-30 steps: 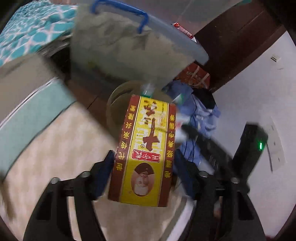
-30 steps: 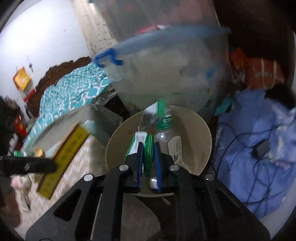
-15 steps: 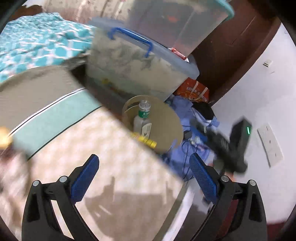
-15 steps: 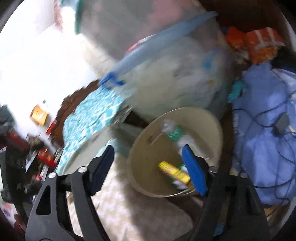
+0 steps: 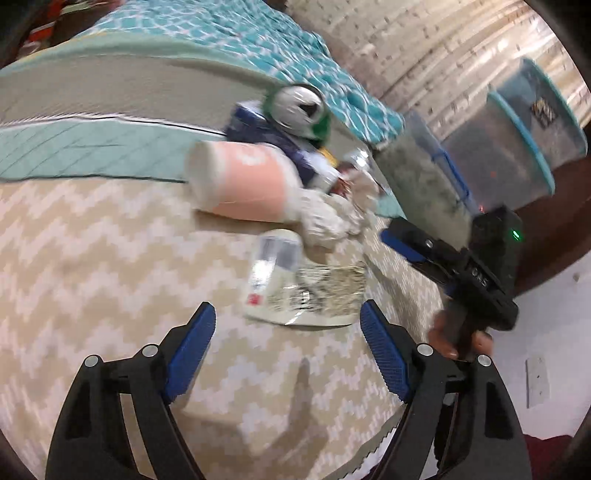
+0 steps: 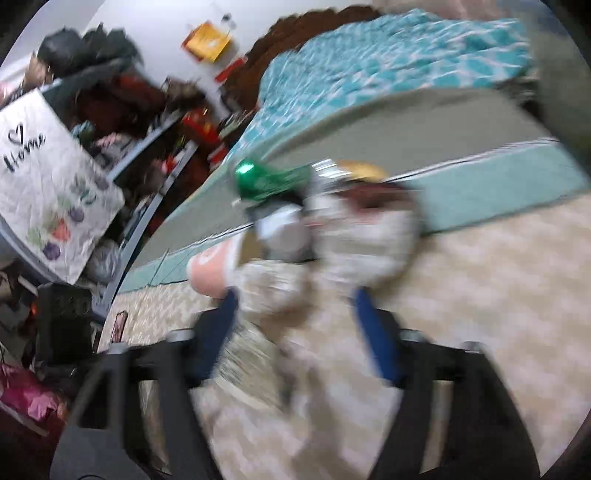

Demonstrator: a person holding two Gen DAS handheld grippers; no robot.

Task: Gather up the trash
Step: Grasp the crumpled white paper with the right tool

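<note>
A heap of trash lies on a beige chevron-patterned cover (image 5: 92,258). In it are a tipped pink cup (image 5: 240,181), a green and silver can (image 5: 299,110), crumpled tissue (image 5: 325,218) and a clear printed wrapper (image 5: 295,291). My left gripper (image 5: 288,350) hovers just short of the wrapper, its jaws closing with nothing between them. My right gripper (image 5: 406,243), held in a hand (image 5: 458,339), comes in from the right. In the blurred right wrist view, the right gripper (image 6: 295,332) has its jaws opening over the wrapper (image 6: 251,354), below the tissue (image 6: 362,236), cup (image 6: 210,273) and can (image 6: 266,181); the pads press on nothing.
A mattress with a teal patterned blanket (image 5: 258,33) runs behind the heap. Stacked plastic storage bins (image 5: 517,147) stand at the right by a white wall (image 5: 554,314). In the right wrist view, cluttered shelves (image 6: 122,96) and a white "home" bag (image 6: 48,177) fill the left.
The left gripper let go of the yellow and red box, the right of the green packet, both into the beige bin. Both then swung away to the trash heap on the chevron cover.
</note>
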